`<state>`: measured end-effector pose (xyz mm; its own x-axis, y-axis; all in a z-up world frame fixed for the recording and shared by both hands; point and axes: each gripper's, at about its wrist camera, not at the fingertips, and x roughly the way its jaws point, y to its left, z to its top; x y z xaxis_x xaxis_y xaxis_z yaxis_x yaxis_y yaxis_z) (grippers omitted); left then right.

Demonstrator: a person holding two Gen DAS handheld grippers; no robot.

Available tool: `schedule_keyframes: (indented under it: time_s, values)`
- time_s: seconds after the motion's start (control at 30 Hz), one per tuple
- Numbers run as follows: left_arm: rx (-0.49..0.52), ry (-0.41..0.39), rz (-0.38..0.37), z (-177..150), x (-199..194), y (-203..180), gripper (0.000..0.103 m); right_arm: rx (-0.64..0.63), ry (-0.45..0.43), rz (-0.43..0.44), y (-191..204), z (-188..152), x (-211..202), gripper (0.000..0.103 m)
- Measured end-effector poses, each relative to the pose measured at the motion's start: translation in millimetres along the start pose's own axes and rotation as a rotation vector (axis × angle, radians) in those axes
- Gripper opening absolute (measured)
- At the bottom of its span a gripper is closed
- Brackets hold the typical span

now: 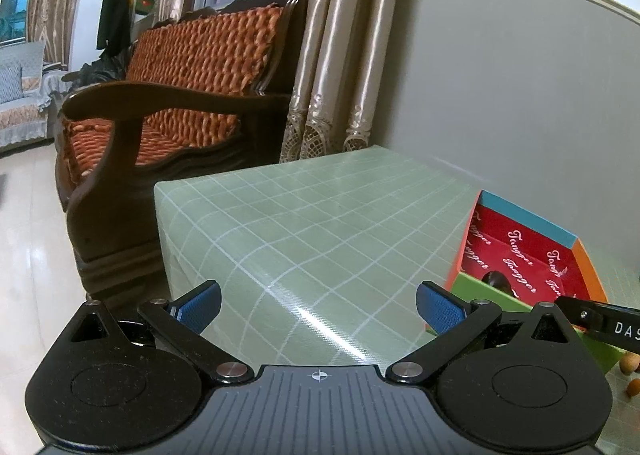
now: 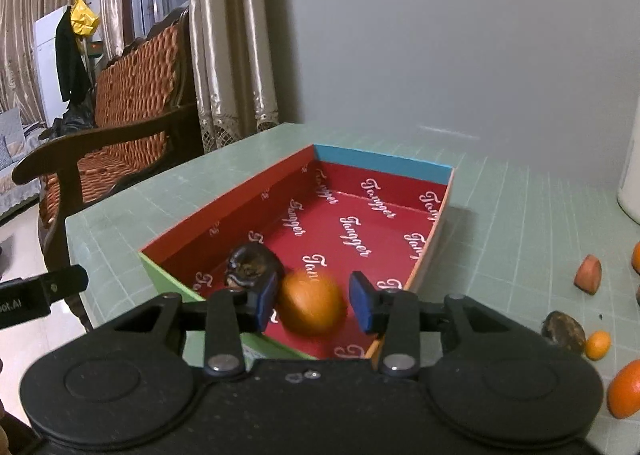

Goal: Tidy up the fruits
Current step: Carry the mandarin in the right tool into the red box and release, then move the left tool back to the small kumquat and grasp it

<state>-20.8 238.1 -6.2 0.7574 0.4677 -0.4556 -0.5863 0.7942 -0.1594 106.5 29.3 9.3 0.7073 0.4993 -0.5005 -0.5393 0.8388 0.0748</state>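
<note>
Orange round fruit (image 2: 312, 302) blurs between the parted right gripper (image 2: 312, 305); left gripper (image 1: 318, 307) gapes wide.

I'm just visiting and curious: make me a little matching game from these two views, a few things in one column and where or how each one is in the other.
Things:
1. orange
2. dark fruit
3. left gripper
4. carrot piece

Places or states:
A. open over bare tablecloth
B. on the table, right of the box
C. blurred, between the right gripper's open fingers
D. lying in the box's near left corner

Pairs: 1-C, 2-D, 3-A, 4-B
</note>
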Motion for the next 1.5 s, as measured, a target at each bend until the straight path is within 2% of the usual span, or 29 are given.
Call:
schedule_keyframes:
  time_s: [0.13,0.27,0.33,0.4,0.53,0.63,0.83,0.97,1.13,1.23,1.33,1.5]
  values:
    - [0.007,0.004,-0.003,-1,1,-3,0.103,0.009,-0.008,0.013,-1,-1,-4,0.04]
    - [0.022,0.001,-0.004,-1,-1,-7,0.103,0.019,-0.052,0.017,-7,-4,-20,0.042]
    - [0.033,-0.008,-0.01,-2,-3,-11,0.103,0.029,-0.08,0.0,-14,-4,-31,0.048]
    - [0.048,-0.021,-0.022,-2,-5,-17,0.103,0.04,-0.108,-0.022,-22,-3,-41,0.064]
    - [0.1,-0.05,-0.063,-5,-13,-37,0.103,0.03,-0.166,-0.112,-44,-5,-66,0.067]
    - [0.154,-0.087,-0.107,-9,-22,-55,0.103,0.044,-0.199,-0.188,-65,-12,-83,0.08]
    - [0.289,-0.147,-0.215,-20,-42,-99,0.103,0.094,-0.243,-0.337,-111,-35,-108,0.086]
    - [0.347,-0.168,-0.297,-26,-54,-123,0.103,0.18,-0.25,-0.427,-140,-53,-120,0.087]
    - [0.415,-0.165,-0.421,-39,-65,-158,0.103,0.26,-0.246,-0.482,-163,-71,-133,0.087]
    - [0.458,-0.152,-0.469,-52,-72,-180,0.103,0.278,-0.25,-0.515,-174,-79,-143,0.09]
    - [0.506,-0.134,-0.494,-65,-76,-200,0.103,0.303,-0.253,-0.568,-182,-86,-152,0.1]
    - [0.559,-0.101,-0.51,-79,-79,-224,0.103,0.355,-0.264,-0.639,-197,-99,-173,0.103]
